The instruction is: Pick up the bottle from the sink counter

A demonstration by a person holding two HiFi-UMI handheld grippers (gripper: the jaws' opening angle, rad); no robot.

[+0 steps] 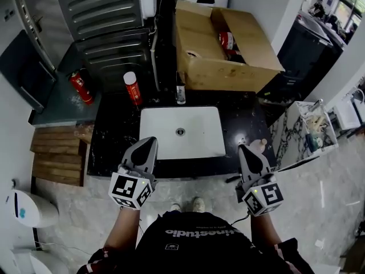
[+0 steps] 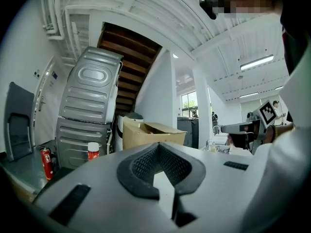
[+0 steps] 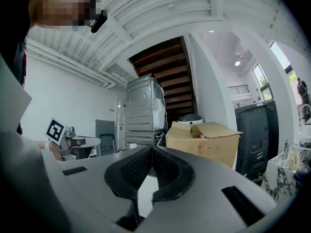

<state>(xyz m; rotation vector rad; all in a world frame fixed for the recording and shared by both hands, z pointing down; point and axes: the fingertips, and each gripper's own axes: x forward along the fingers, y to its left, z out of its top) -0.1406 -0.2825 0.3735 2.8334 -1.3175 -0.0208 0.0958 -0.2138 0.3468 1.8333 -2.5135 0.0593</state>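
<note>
A red bottle with a white cap stands upright on the black sink counter, behind and left of the white basin. The left gripper view shows the same bottle far ahead on the left. My left gripper hovers over the counter's front edge at the basin's left corner, shut and empty. My right gripper hangs over the front edge to the right of the basin, also shut with nothing in it. In their own views both the left gripper and the right gripper show jaw tips that meet.
An open cardboard box fills the counter's back right. A small clear bottle stands behind the basin. A red fire extinguisher lies on the grey surface left of the counter, in front of stacked grey machines. Wooden steps sit lower left.
</note>
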